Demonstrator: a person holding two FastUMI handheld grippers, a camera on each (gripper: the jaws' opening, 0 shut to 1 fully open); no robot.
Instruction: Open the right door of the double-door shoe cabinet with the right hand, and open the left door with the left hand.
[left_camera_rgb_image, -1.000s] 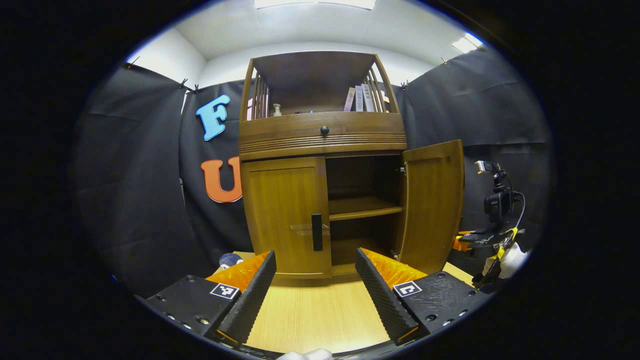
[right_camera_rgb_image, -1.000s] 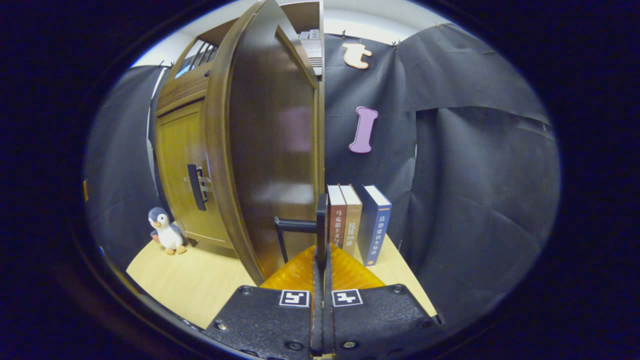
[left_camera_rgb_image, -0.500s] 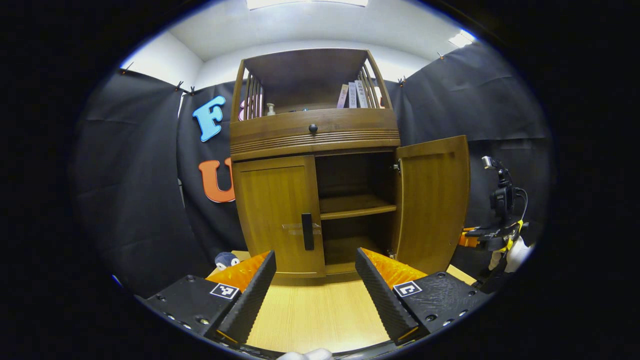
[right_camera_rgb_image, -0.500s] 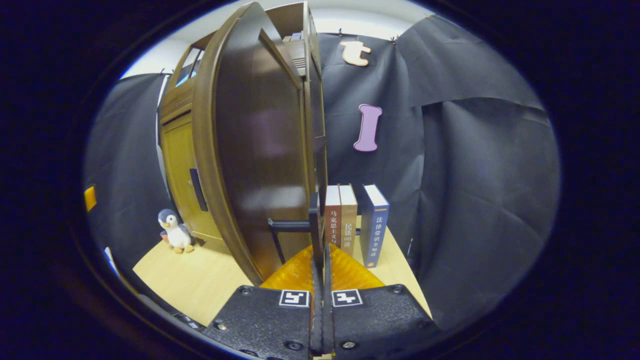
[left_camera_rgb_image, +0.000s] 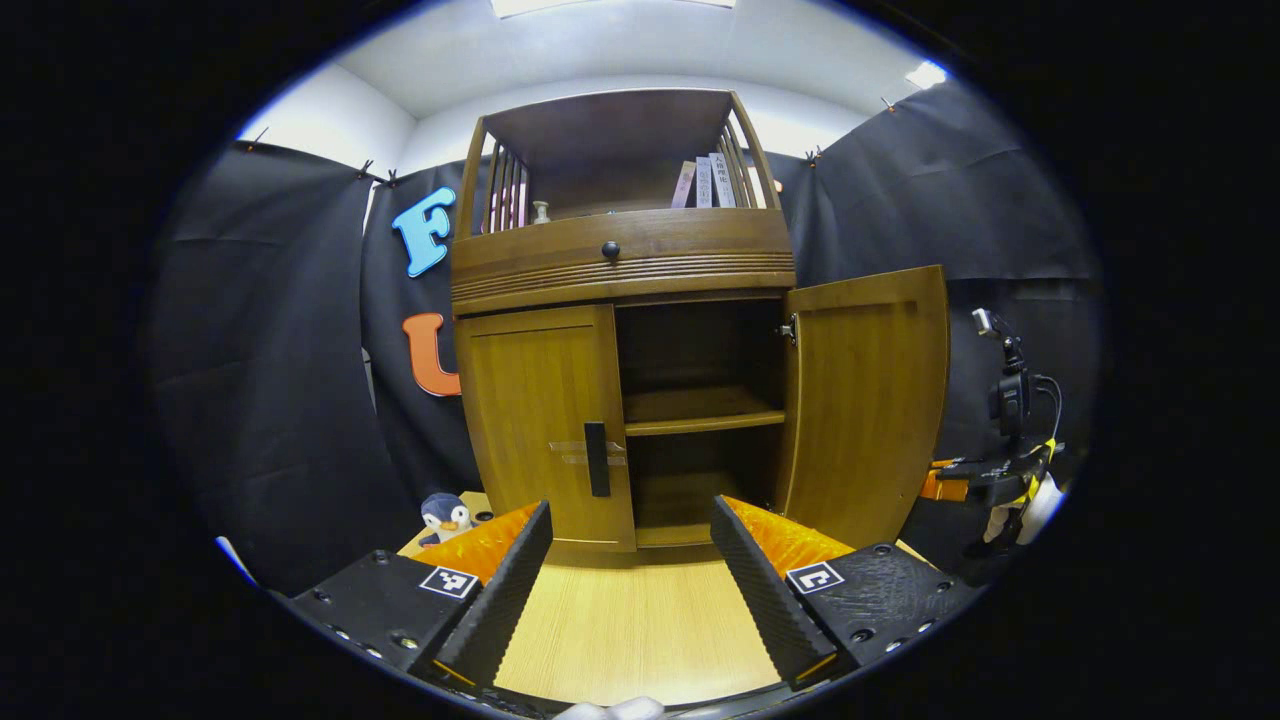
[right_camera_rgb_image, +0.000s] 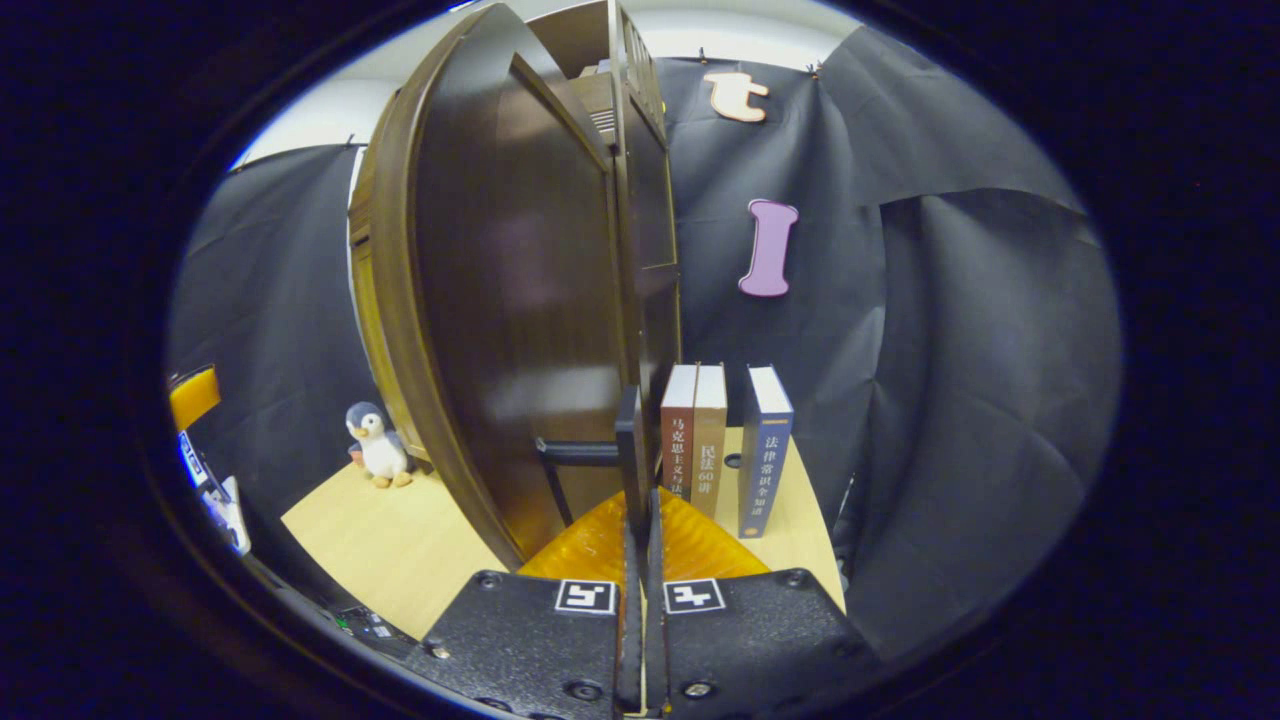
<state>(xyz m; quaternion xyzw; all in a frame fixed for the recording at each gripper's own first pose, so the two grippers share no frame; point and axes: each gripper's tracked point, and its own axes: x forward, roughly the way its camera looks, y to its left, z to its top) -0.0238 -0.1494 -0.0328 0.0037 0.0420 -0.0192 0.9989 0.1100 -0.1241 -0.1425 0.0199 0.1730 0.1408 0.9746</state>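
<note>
I have the right door (left_camera_rgb_image: 865, 400) swung wide, its handle (right_camera_rgb_image: 628, 450) clamped in my right gripper (right_camera_rgb_image: 640, 520) to hold it open. The left door (left_camera_rgb_image: 540, 425) is shut — my left gripper (left_camera_rgb_image: 630, 560), fingers apart, faces its handle (left_camera_rgb_image: 596, 459), well short.

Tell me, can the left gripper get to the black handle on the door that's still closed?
Probably yes. The left gripper is open and points at the cabinet, and only bare tabletop lies between it and the left door's handle. The handle sits slightly left of its centre line and above its fingers, so it needs a small shift.
</note>
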